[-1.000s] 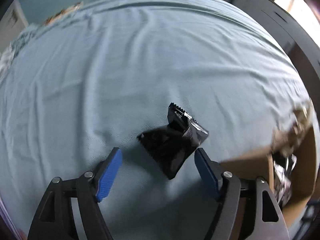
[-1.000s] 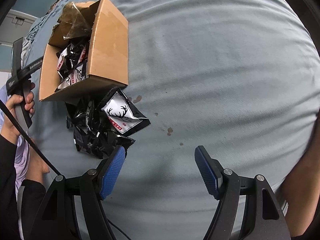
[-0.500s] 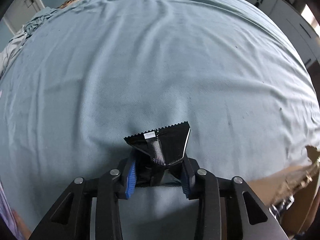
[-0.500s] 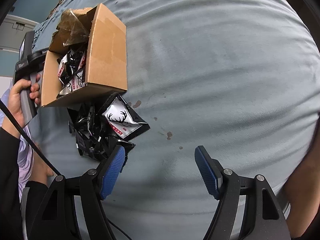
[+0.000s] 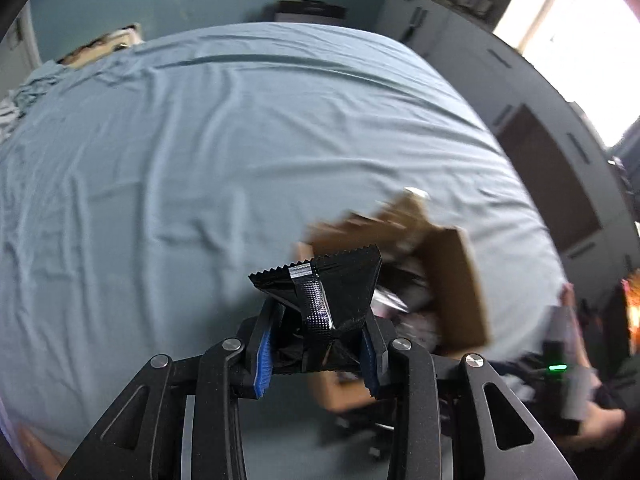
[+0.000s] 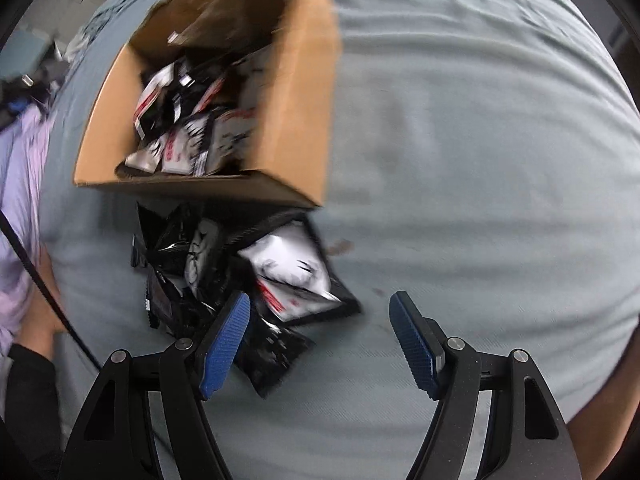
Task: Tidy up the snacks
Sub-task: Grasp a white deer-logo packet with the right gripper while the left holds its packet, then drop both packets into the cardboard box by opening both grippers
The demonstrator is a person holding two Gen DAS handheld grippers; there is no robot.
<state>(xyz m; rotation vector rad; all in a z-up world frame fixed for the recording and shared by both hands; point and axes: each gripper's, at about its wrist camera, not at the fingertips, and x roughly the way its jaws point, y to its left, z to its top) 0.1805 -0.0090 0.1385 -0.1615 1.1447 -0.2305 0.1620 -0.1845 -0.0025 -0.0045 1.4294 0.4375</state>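
My left gripper (image 5: 318, 344) is shut on a black snack packet (image 5: 328, 292) and holds it above the bed, just left of the open cardboard box (image 5: 456, 280). In the right wrist view the box (image 6: 296, 92) holds several black-and-white snack packets (image 6: 188, 136). A pile of loose packets (image 6: 240, 276) lies on the sheet in front of the box. My right gripper (image 6: 320, 312) is open and empty, low over the near edge of that pile, its left finger over a black packet (image 6: 272, 356).
The light blue bedsheet (image 6: 460, 160) covers the whole surface. Grey cabinets (image 5: 540, 128) stand past the bed's right edge. A bright window (image 5: 568, 24) is at the upper right. The person's arm (image 6: 28, 368) is at the left.
My left gripper closed on the black packet, lifted it and swung right toward the box. My right gripper moved closer to the pile and the box.
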